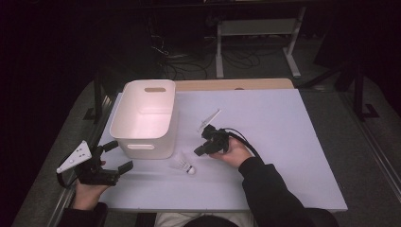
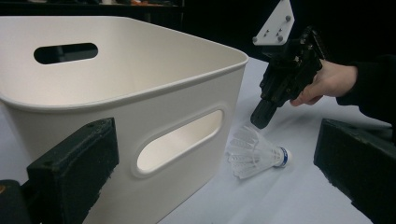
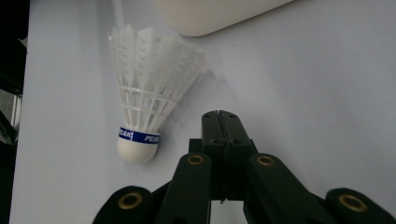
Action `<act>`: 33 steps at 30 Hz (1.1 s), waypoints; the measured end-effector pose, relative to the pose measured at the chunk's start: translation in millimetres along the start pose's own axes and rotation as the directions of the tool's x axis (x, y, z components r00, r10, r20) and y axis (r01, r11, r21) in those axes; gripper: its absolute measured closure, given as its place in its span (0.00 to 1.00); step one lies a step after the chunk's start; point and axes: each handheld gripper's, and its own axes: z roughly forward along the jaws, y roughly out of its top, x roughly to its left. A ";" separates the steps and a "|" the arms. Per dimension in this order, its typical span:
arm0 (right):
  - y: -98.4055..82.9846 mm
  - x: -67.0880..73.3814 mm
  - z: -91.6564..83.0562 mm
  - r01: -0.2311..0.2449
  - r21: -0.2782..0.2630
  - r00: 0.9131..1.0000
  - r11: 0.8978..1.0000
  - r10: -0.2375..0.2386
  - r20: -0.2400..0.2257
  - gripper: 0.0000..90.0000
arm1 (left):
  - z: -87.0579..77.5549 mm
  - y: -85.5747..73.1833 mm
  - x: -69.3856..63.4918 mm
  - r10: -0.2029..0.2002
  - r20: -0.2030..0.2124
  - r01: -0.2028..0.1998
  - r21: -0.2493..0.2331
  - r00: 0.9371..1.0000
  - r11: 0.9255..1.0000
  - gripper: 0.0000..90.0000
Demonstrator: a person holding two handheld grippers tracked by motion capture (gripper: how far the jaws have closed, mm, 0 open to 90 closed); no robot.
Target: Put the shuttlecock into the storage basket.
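A white shuttlecock [image 1: 184, 164] with a blue band lies on its side on the white table [image 1: 283, 142], just in front of the white bin [image 1: 144, 118]. My right gripper [image 1: 198, 152] hovers just right of the shuttlecock [image 3: 147, 105], jaws pressed together with nothing between them [image 3: 220, 114]. My left gripper [image 1: 118, 156] is at the table's left front edge, jaws wide apart, pointing at the bin [image 2: 116, 93]. From there the shuttlecock [image 2: 257, 151] lies beside the bin's corner with the right gripper [image 2: 260, 119] above it.
The bin has handle slots [image 2: 180, 140] in its walls and looks empty. Beyond the table's far edge is a wooden strip [image 1: 236, 84], then a dark floor with cables and a white stand [image 1: 255, 42].
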 end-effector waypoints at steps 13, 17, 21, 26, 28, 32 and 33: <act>0.9 4.4 -7.8 0.006 -0.011 1.000 1.000 -0.006 0.002 0.98 | 0.0 0.0 0.0 0.000 0.000 0.000 0.000 1.000 1.000 0.00; 0.9 6.9 -11.2 0.012 -0.013 1.000 1.000 -0.012 0.000 0.98 | 0.1 0.0 0.1 0.000 0.000 0.000 0.001 1.000 1.000 0.00; 1.4 11.6 -15.4 0.019 -0.017 1.000 1.000 -0.019 -0.004 0.97 | 0.1 0.0 0.1 0.000 0.000 0.000 0.001 1.000 1.000 0.00; 1.5 16.2 -18.3 0.025 -0.020 1.000 0.999 -0.026 -0.013 0.91 | 0.1 0.0 0.0 0.000 0.000 0.000 0.001 1.000 1.000 0.00; 1.5 17.1 -18.6 0.027 -0.018 0.999 0.999 -0.028 -0.015 0.88 | 0.1 0.0 0.1 0.000 0.000 0.000 0.001 1.000 1.000 0.00; 1.3 18.8 -20.6 0.014 -0.017 1.000 1.000 -0.014 -0.021 0.77 | 0.1 0.0 0.1 0.000 0.000 0.000 0.001 1.000 1.000 0.00; 1.2 19.4 -21.4 0.018 -0.018 1.000 1.000 -0.018 -0.017 0.73 | 0.1 0.0 0.1 0.000 0.000 0.000 0.000 1.000 1.000 0.00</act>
